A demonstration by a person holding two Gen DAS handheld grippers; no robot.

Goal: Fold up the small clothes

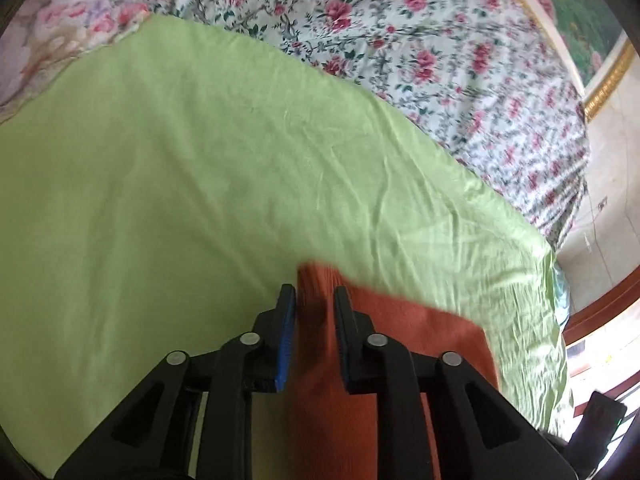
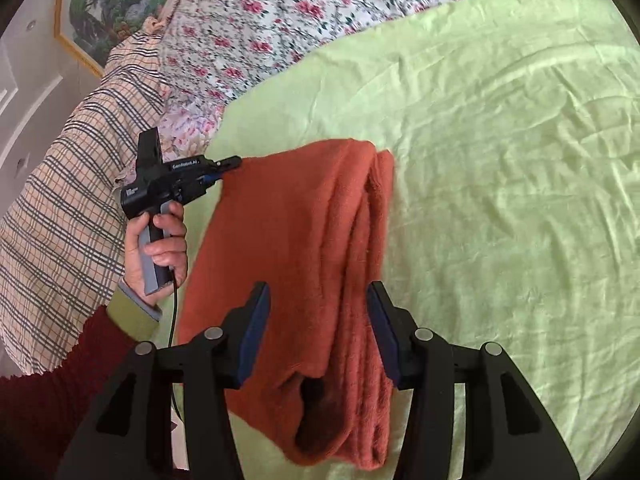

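An orange fuzzy garment (image 2: 296,248) lies in long folds on a green sheet (image 2: 500,140). In the right wrist view my left gripper (image 2: 230,164), held in a hand, pinches the garment's far left corner. In the left wrist view the left gripper (image 1: 315,300) has its fingers shut on a fold of the orange cloth (image 1: 420,320). My right gripper (image 2: 318,296) is open, its fingers standing either side of the garment's near end, above it.
The green sheet (image 1: 180,160) covers a bed with a floral cover (image 1: 440,52) beyond it. A plaid pillow (image 2: 68,200) lies at the left. A framed picture (image 2: 104,0) hangs on the wall. The bed's edge and the floor (image 1: 608,200) are at the right.
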